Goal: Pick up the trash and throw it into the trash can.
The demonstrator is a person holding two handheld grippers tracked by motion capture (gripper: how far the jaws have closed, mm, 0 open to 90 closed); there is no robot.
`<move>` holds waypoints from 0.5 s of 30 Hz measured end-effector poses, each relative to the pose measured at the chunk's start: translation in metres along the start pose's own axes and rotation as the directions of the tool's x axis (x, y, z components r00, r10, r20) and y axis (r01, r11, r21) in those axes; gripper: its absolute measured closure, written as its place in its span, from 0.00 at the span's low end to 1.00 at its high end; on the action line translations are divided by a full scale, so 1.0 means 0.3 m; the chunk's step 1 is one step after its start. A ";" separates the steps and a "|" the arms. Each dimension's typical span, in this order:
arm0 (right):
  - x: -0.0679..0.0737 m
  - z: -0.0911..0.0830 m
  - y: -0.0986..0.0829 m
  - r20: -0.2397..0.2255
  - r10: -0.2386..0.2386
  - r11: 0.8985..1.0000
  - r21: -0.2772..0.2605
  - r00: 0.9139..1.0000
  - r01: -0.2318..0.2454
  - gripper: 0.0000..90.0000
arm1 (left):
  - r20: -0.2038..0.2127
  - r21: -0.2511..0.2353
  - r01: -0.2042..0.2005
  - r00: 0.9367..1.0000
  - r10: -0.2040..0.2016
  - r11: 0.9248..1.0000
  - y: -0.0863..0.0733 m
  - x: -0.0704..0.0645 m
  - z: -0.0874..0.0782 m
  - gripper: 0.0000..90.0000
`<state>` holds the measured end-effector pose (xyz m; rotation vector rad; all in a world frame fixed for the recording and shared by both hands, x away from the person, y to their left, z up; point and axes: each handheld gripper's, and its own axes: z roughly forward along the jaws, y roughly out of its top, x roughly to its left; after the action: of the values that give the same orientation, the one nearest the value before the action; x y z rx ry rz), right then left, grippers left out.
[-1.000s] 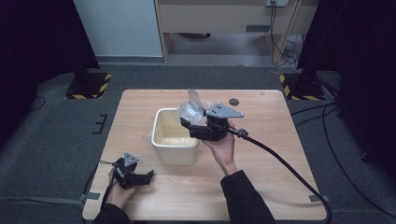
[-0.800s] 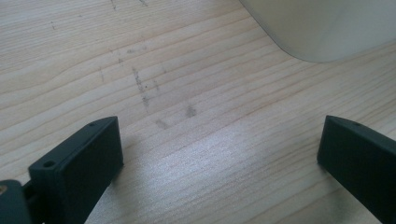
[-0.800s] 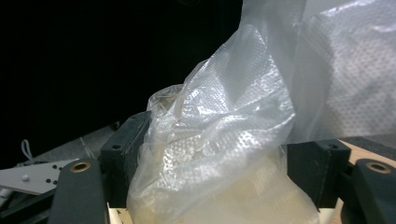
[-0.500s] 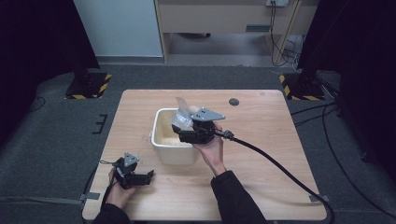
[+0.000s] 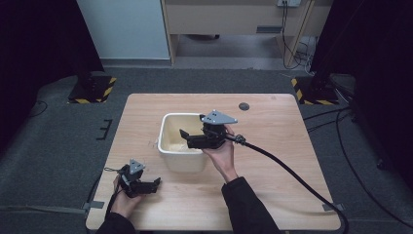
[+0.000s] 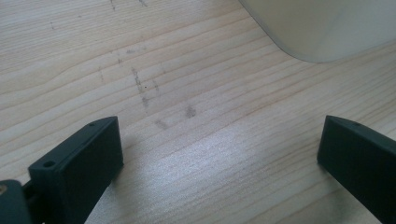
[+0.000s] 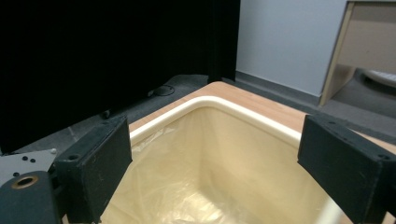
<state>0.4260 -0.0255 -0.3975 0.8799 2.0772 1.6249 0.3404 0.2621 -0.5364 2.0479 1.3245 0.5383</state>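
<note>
Wooden table [image 5: 272,195]: cream bin [image 5: 182,158] at centre, dark round disc [image 5: 244,106] near far edge, my left gripper [image 5: 146,186] at near-left corner.

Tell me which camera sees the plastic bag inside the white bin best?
The right gripper view: it looks straight into the bin, showing the plastic bag lining it. The high view shows the bag small and partly hidden; the left gripper view catches just the bin's outer corner.

Dim surroundings, soft overhead light, slight blur

Bin [image 6: 327,28] cut off at top edge
</note>
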 end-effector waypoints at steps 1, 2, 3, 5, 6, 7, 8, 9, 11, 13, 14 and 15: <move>-0.001 -0.007 0.005 0.005 -0.007 1.000 -0.002 1.000 0.007 0.11 | 0.000 0.000 0.000 1.000 0.000 1.000 0.000 0.000 0.000 0.00; 0.000 -0.016 0.011 0.015 -0.014 1.000 -0.007 1.000 0.014 0.11 | 0.000 0.000 0.000 1.000 0.000 1.000 0.000 0.000 0.000 0.00; -0.001 -0.027 0.019 0.023 -0.020 1.000 -0.012 1.000 0.020 0.11 | 0.000 0.000 0.000 1.000 0.000 1.000 0.000 0.000 0.000 0.00; -0.002 -0.050 0.037 0.033 -0.028 0.999 -0.020 0.999 0.029 0.11 | 0.000 0.000 0.000 1.000 0.000 1.000 0.000 0.000 0.000 0.00; -0.002 -0.061 0.046 0.037 -0.032 0.999 -0.022 0.999 0.033 0.11 | 0.001 0.000 0.000 1.000 0.000 1.000 0.000 0.000 0.000 0.00; -0.003 -0.073 0.055 0.042 -0.039 0.999 -0.022 0.998 0.040 0.10 | 0.000 0.000 0.000 1.000 0.000 1.000 0.000 0.000 0.000 0.00; -0.004 -0.086 0.063 0.048 -0.046 0.999 -0.023 0.998 0.047 0.10 | 0.000 0.000 0.000 1.000 0.000 1.000 0.000 0.000 0.000 0.00; -0.004 -0.103 0.073 0.057 -0.055 0.998 -0.026 0.997 0.057 0.09 | 0.000 0.000 0.000 1.000 0.000 1.000 0.000 0.000 0.000 0.00; -0.005 -0.125 0.085 0.068 -0.066 0.997 -0.026 0.996 0.068 0.08 | 0.000 0.000 0.000 1.000 0.000 1.000 0.000 0.000 0.000 0.00; -0.004 -0.150 0.096 0.082 -0.079 0.997 -0.021 0.994 0.081 0.07 | 0.000 0.000 0.000 1.000 0.000 1.000 0.000 0.000 0.000 0.00; -0.002 -0.161 0.101 0.087 -0.084 0.996 -0.018 0.993 0.086 0.07 | 0.000 0.000 0.000 1.000 0.000 1.000 0.000 0.000 0.000 0.00; -0.001 -0.175 0.104 0.091 -0.088 0.996 -0.022 0.992 0.090 0.07 | 0.000 0.000 0.000 1.000 0.000 1.000 0.000 0.000 0.000 0.00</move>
<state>0.4014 -0.0597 -0.3532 0.8242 2.0004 1.5348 0.3404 0.2621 -0.5364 2.0480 1.3245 0.5384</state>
